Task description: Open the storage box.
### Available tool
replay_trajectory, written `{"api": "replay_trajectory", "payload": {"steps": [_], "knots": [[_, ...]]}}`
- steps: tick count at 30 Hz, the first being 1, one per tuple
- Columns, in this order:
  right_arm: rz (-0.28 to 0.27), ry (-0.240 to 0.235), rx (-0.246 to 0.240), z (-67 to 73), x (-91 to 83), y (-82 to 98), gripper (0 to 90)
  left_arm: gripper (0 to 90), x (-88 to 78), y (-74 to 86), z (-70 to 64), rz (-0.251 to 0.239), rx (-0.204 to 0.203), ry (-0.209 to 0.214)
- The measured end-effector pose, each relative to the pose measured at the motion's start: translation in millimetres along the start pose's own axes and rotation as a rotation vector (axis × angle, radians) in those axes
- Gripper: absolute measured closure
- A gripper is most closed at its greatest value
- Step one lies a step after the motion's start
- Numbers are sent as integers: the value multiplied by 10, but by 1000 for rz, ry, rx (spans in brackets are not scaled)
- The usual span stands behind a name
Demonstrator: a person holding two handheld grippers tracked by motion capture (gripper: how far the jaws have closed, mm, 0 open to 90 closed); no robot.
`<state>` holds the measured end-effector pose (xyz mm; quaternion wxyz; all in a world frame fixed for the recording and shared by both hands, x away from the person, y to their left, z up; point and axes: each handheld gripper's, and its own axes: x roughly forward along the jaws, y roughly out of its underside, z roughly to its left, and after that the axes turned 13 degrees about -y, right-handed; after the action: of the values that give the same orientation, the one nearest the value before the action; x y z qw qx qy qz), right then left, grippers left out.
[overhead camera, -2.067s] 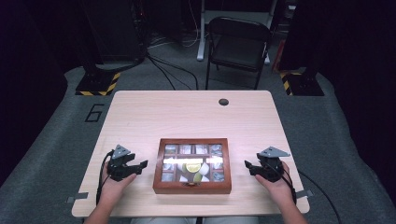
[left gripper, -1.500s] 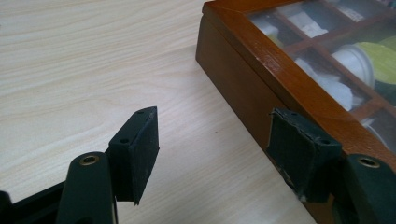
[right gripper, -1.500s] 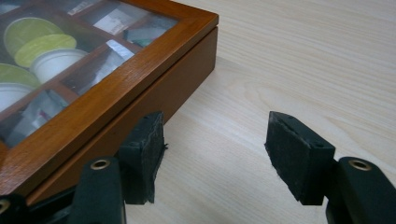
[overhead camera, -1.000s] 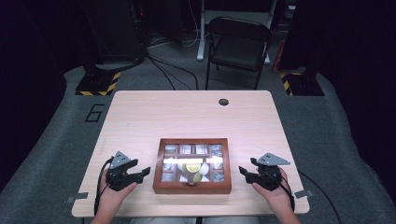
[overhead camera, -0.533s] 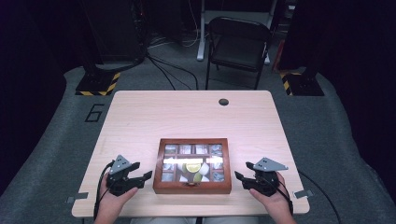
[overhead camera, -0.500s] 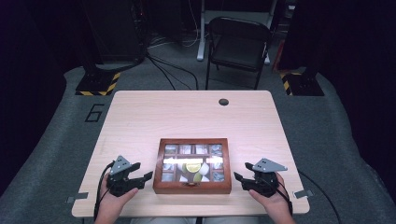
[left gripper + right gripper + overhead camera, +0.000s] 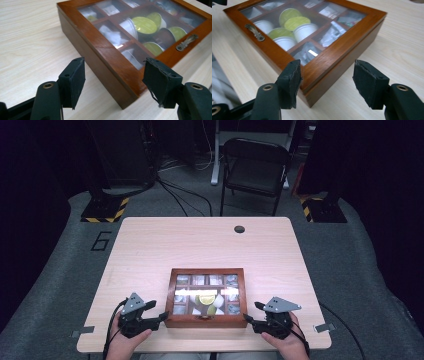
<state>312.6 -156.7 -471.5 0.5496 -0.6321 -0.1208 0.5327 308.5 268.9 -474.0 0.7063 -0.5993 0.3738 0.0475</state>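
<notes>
A wooden box with a glass lid [image 7: 207,320] sits near the middle of the table's [image 7: 200,245] near edge, lid closed. In the high view, the left gripper [image 7: 154,312] and right gripper [image 7: 251,312] flank the box's two near corners, each held low in a hand [image 7: 127,340] resting at the table edge, jaws pointing inward.

The gripper views add detail: green-topped and white coffee capsules [image 7: 145,25] and paper sachets [image 7: 332,33] lie in the compartments, and a metal clasp [image 7: 186,42] sits on the front rail. Each gripper's jaws stand apart, straddling a box corner without clearly touching it, holding nothing. Glare blurs the back compartments.
</notes>
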Motion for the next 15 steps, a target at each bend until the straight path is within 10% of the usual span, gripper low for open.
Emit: {"api": "replay_trajectory", "payload": {"steps": [15], "knots": [[76, -57, -26, 62, 138, 38, 382, 338, 63, 45, -97, 34, 28, 43]]}}
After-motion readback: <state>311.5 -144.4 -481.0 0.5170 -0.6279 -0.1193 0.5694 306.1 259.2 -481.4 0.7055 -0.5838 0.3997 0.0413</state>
